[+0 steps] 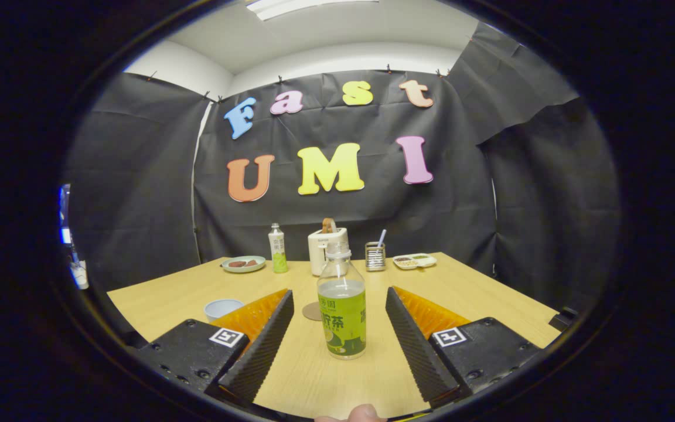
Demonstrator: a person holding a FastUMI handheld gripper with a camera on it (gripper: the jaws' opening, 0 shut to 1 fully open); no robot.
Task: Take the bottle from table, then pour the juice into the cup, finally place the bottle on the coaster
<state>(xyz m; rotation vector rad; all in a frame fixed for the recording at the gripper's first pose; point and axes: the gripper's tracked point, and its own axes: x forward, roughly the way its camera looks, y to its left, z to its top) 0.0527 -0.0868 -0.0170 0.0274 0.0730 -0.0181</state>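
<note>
Jaws wide apart, empty; clear plastic bottle [341, 305] upright between ribbed fingers [261, 346].

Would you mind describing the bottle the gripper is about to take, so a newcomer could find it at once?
Start at the wooden table before the black cloth wall. The bottle stands upright near its front, between the open gripper fingers, untouched by either, with a round coaster just behind. Unlike the smaller capped bottle far back beside the plate, it is uncapped and clear above its green label.

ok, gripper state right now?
Gripper: open, fingers apart on either side of the green-labelled bottle, not touching it. Holding nothing.
</note>
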